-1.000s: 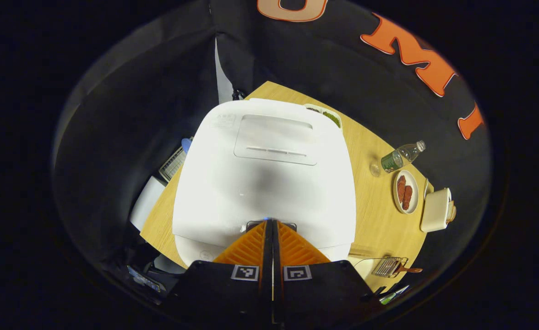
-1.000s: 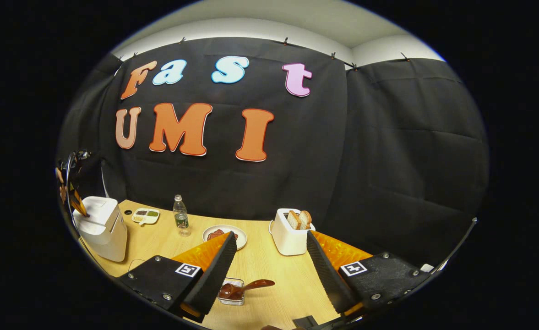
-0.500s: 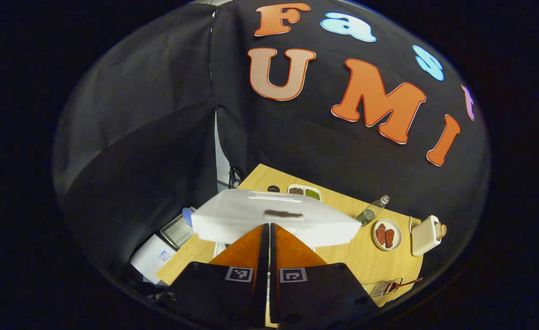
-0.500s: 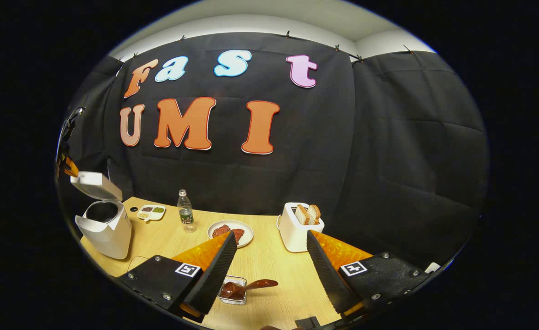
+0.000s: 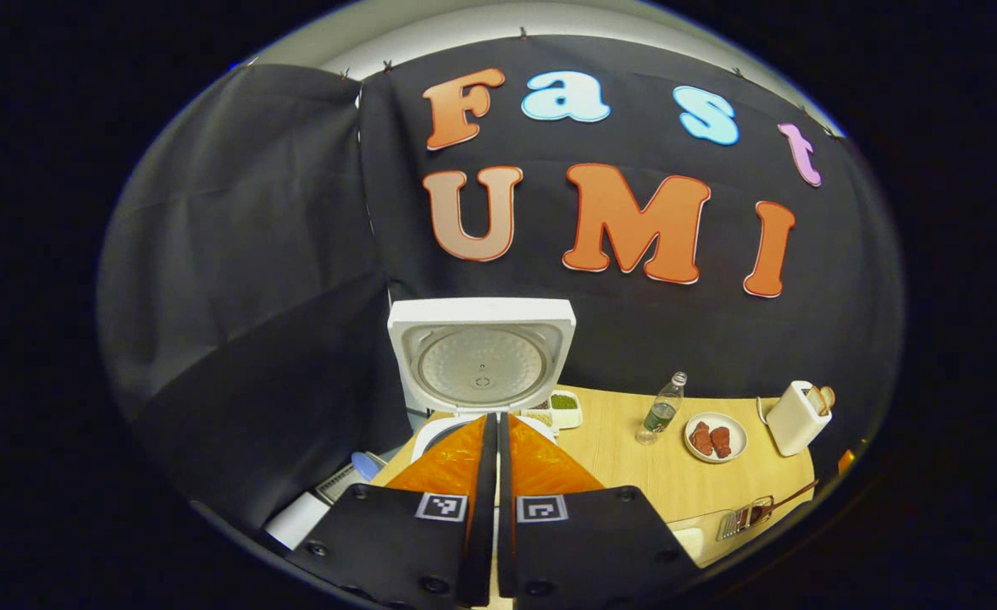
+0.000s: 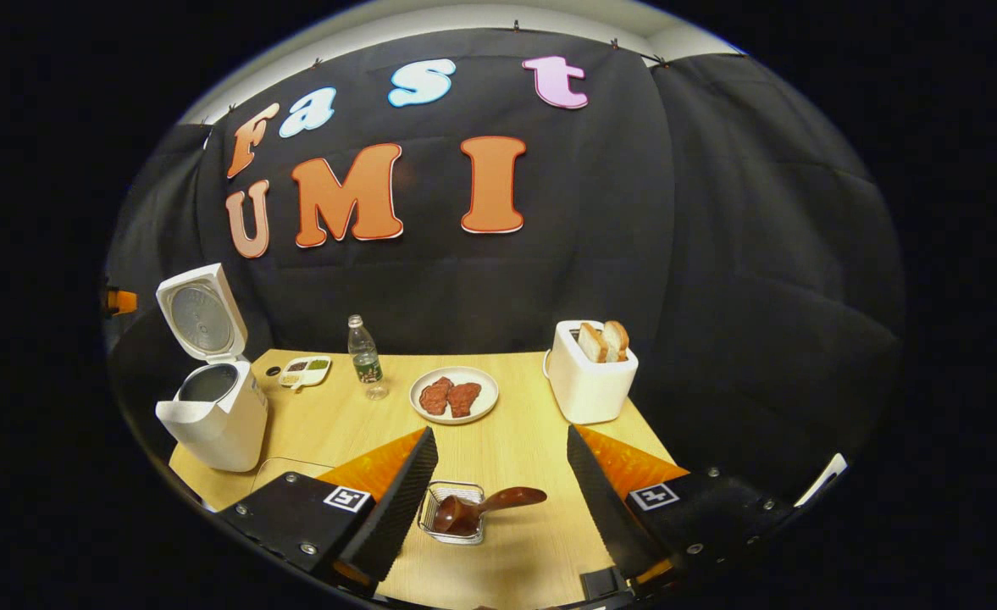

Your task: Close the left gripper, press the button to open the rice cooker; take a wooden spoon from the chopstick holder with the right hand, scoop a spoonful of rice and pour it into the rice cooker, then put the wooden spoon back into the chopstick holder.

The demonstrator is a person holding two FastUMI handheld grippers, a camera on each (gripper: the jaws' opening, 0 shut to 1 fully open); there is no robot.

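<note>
Left gripper pressed together, right gripper spread wide.
Fingers together suit button-pressing; the rice cooker stands lid-up (button step seemingly done), while open jaws frame the wooden spoon in its wire chopstick holder for grasping.

Left gripper: fingers closed together, holding nothing. Rice cooker: at the tabletop's far left corner, lid upright, fully open. Bottle: stands near the far edge.

left gripper view: close behind rice cooker | right gripper view: farther, probably higher | shared: table
</note>
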